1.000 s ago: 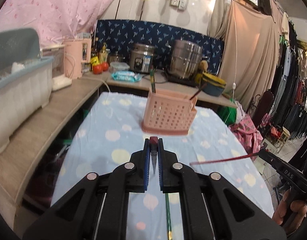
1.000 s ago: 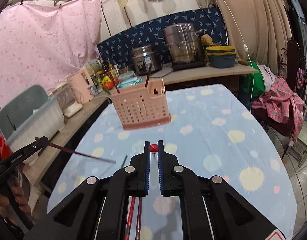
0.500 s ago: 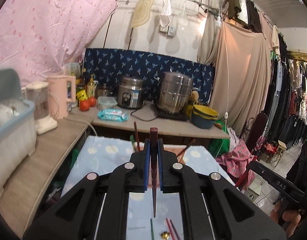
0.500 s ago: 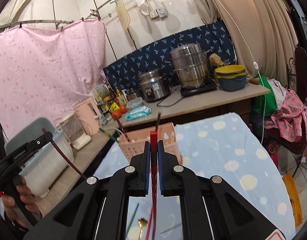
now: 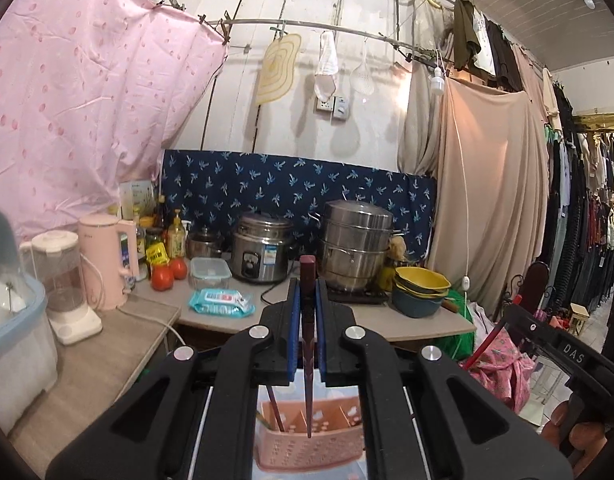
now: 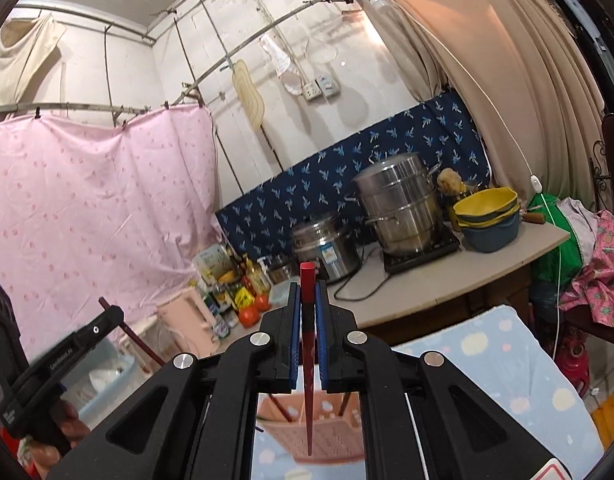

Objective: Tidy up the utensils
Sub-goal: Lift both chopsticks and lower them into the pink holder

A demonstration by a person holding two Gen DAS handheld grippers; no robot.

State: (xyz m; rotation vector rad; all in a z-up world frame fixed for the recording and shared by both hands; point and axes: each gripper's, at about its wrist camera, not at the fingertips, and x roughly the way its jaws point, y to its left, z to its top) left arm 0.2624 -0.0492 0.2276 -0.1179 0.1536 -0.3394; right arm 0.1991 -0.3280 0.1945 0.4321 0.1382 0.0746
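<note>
Left wrist view: left gripper clamped on a dark maroon chopstick, held near its thick end, thin tip hanging down over the pink basket below. Tip looks to sit above a middle compartment, not yet inside as far as I can tell. One chopstick already stands in the basket's left compartment. Right gripper visible at the right edge of this view with a red stick in it.

Right wrist view: right gripper closed on a red chopstick, also tip down, over the same pink basket on the spotted blue tablecloth. More sticks already lean in the basket.

Step in hand, my read: both chopsticks carried over the basket, insertion pending. Next move calls for lowering each tip into a compartment, keeping the sticks near upright, then letting the jaws go. Risk: tip catches a divider or the rim; two grippers close together may bump.
</note>
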